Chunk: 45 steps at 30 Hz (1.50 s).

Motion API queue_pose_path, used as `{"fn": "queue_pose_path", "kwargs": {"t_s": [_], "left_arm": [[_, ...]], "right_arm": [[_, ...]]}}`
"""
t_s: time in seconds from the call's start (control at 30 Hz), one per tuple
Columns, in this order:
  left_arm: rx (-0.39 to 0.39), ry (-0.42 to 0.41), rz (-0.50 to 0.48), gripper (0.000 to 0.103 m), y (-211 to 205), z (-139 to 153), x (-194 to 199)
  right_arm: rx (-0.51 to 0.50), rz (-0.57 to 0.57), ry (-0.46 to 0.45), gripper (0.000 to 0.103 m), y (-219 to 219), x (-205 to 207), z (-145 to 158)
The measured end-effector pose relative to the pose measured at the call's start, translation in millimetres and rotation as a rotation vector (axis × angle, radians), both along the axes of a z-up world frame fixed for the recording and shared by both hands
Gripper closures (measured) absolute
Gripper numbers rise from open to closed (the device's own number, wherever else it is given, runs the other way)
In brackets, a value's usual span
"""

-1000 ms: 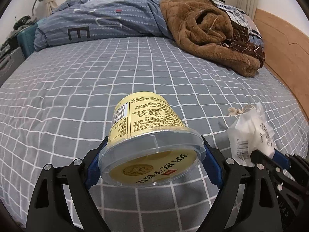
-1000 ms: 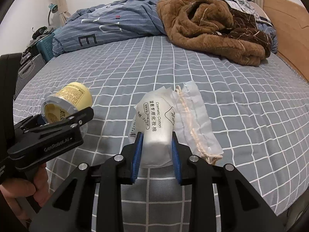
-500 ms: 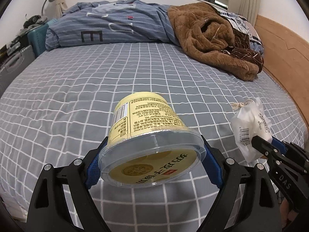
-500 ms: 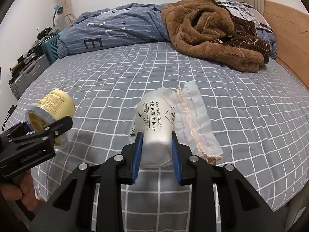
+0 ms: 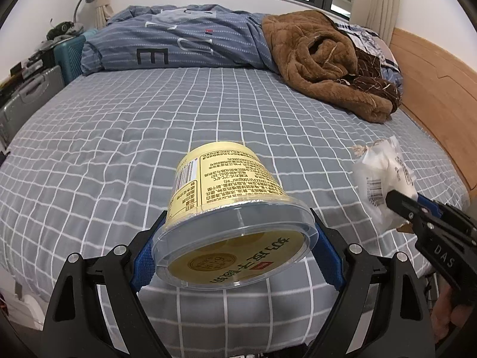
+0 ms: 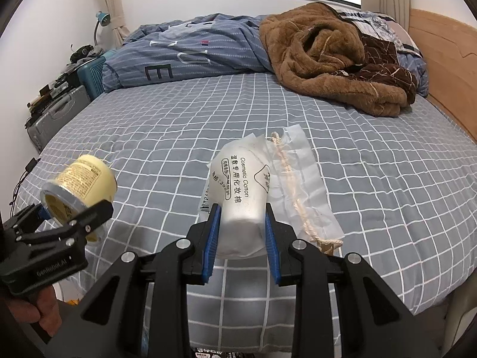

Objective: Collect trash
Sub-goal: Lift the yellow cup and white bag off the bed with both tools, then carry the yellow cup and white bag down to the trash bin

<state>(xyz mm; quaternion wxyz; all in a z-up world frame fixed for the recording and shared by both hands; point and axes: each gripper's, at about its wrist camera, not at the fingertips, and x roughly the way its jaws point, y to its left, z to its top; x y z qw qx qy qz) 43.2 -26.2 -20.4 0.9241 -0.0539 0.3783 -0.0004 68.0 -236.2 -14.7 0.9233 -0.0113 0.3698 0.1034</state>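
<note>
Both pieces of trash have come up and back off the grey checked bed [image 5: 208, 113]: the left hand-held gripper [image 5: 232, 247] stays clamped on the pale yellow plastic tub [image 5: 229, 208], the right hand-held gripper [image 6: 241, 238] on the white cotton-pad packet [image 6: 241, 191], ready for binning.

The white plastic packet of cotton pads [image 6: 238, 197] carries the English words "Cosmetic Cotton" beside a line of Chinese characters, and a barcode shows on it in the left wrist view. The round yellow plastic tub with a clear lid [image 5: 226, 205] has a barcode, small Chinese print and large Chinese characters on the lid. The blue-grey striped duvet [image 5: 184, 41] shows a big dark letter "E". The black left claw [image 6: 68, 232] reads "GenRobot.AI"; the black right claw [image 5: 417, 208] shows "DAS".
</note>
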Motion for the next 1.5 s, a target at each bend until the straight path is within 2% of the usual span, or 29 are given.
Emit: {"fn": "queue_pose_path", "kwargs": {"t_s": [0.53, 0.8, 1.5], "left_arm": [[-0.051, 0.001, -0.001, 0.018, -1, 4, -63], [-0.048, -0.005, -0.02, 0.018, -6, 6, -87], [-0.083, 0.005, -0.03, 0.018, -6, 1, -157]], "right_arm": [[-0.017, 0.017, -0.014, 0.076, 3, -42, 11], [0.003, 0.007, -0.008, 0.076, -7, -65, 12], [-0.019, 0.039, 0.026, 0.076, 7, -130, -3]]}}
